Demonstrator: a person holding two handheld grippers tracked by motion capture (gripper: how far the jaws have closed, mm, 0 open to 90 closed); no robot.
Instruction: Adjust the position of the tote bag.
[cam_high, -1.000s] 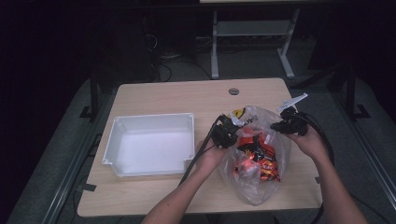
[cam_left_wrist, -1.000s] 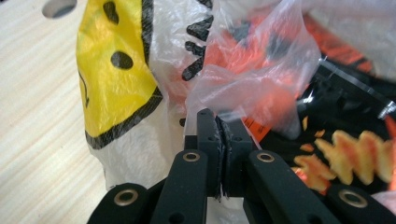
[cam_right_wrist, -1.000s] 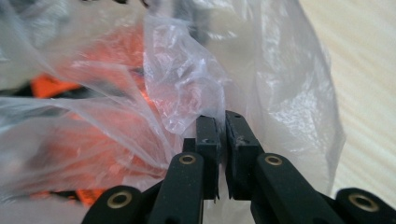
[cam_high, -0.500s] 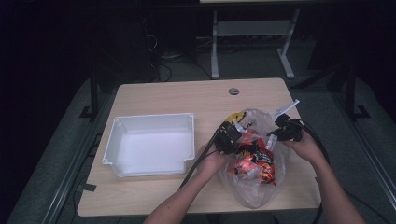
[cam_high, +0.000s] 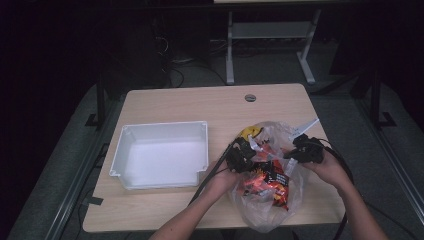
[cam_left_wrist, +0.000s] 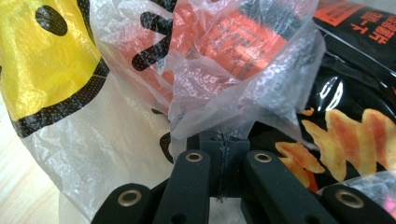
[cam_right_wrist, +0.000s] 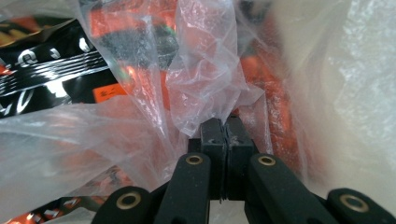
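Observation:
A clear plastic bag with a yellow smiley print lies on the right half of the table, holding orange-and-black snack packets. My left gripper is shut on the bag's left rim; in the left gripper view its jaws pinch a fold of the bag's film beside a black snack packet. My right gripper is shut on the bag's right rim; in the right gripper view its jaws clamp crumpled bag film over an orange packet.
An empty white plastic bin sits on the left half of the wooden table. A round cable hole lies near the far edge. Black cables trail from both grippers toward the near edge.
Both grippers have drawn toward the near edge and slightly closer together with the bag's rim. The bag's mouth has shifted with them.

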